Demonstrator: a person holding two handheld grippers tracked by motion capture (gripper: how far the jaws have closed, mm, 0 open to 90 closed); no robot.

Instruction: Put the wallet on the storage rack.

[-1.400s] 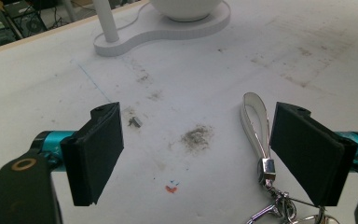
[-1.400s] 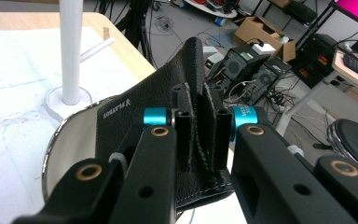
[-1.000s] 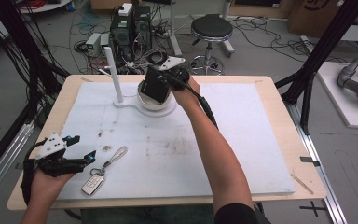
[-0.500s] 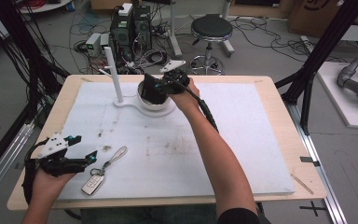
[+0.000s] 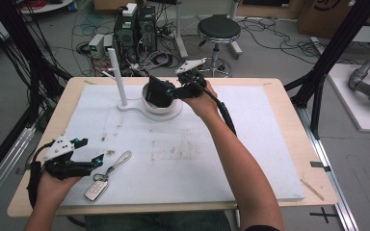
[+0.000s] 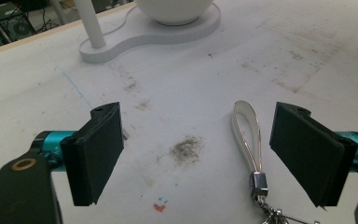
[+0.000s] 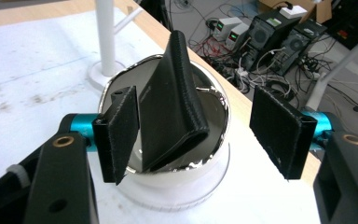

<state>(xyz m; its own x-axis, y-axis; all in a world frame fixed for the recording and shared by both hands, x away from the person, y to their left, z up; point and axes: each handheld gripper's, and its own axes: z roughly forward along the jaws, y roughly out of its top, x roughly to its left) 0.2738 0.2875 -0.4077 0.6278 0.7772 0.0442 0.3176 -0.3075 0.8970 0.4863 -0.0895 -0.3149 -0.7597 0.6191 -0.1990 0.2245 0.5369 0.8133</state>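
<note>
Two grippers: both spread, neither holds anything.
Right gripper (image 5: 173, 89): at the far edge of the mat (image 5: 250, 144), jaws wide on either side of the wallet (image 7: 172, 102).
Wallet: stands tilted in the bowl (image 7: 214, 154), leaning on its rim; looks just let go or about to be gripped.
Left gripper (image 5: 89, 159): near left corner, waiting just beside the key fob (image 5: 94, 190).
Strap (image 6: 247, 135): flat on the mat between the jaws.

Both grippers (image 5: 94, 160) (image 5: 172, 91) agape.
</note>
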